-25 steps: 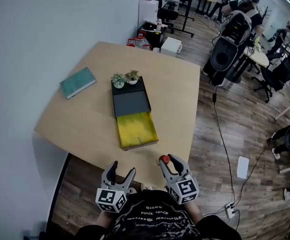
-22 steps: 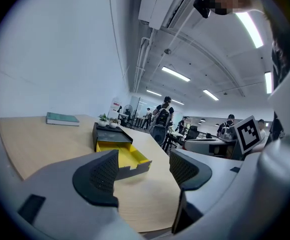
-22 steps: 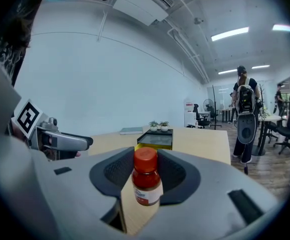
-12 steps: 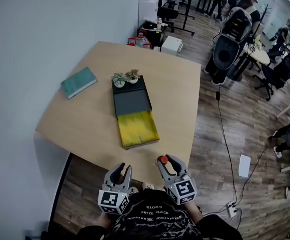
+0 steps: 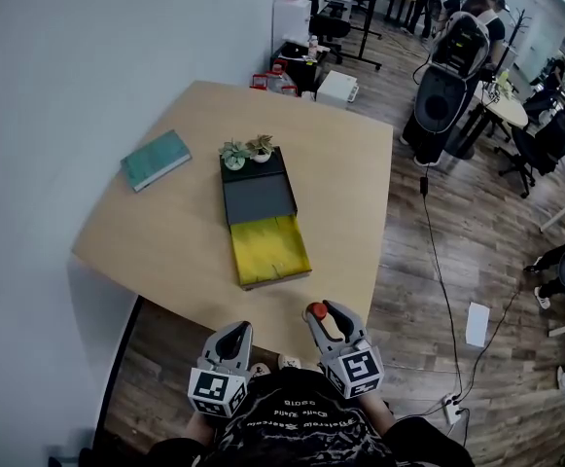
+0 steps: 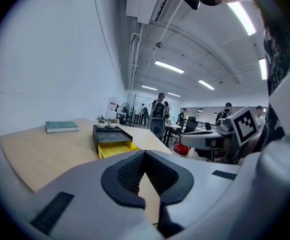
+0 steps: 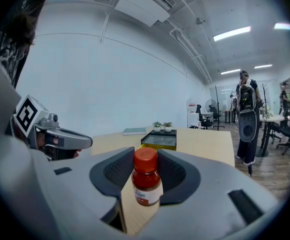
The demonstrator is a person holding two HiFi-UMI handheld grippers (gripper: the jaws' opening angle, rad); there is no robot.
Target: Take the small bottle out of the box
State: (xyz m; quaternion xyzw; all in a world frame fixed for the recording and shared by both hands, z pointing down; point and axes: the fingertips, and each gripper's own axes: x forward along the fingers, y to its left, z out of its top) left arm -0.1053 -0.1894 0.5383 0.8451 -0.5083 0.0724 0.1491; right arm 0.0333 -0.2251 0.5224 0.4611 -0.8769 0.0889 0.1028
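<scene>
The small bottle (image 7: 146, 181), red cap over a reddish body with a white label, stands upright between the jaws of my right gripper (image 7: 145, 176), which is shut on it. In the head view this gripper (image 5: 323, 312) hangs just off the table's near edge, with the bottle's red cap (image 5: 315, 310) showing. The dark box (image 5: 258, 198) lies mid-table with its yellow drawer (image 5: 268, 249) pulled out toward me and nothing visible in it. My left gripper (image 5: 233, 338) is beside the right one, below the table edge. It is shut, with nothing between its pads (image 6: 130, 171).
Two small potted plants (image 5: 246, 150) stand on the box's far end. A green book (image 5: 156, 159) lies at the table's left. The wooden table (image 5: 340, 193) meets a white wall on the left. Chairs, desks and people fill the room at back right; a cable (image 5: 438, 261) runs across the floor.
My left gripper's jaws have closed from wide open to shut on nothing. The right gripper has kept hold of the bottle and drifted slightly back toward me.
</scene>
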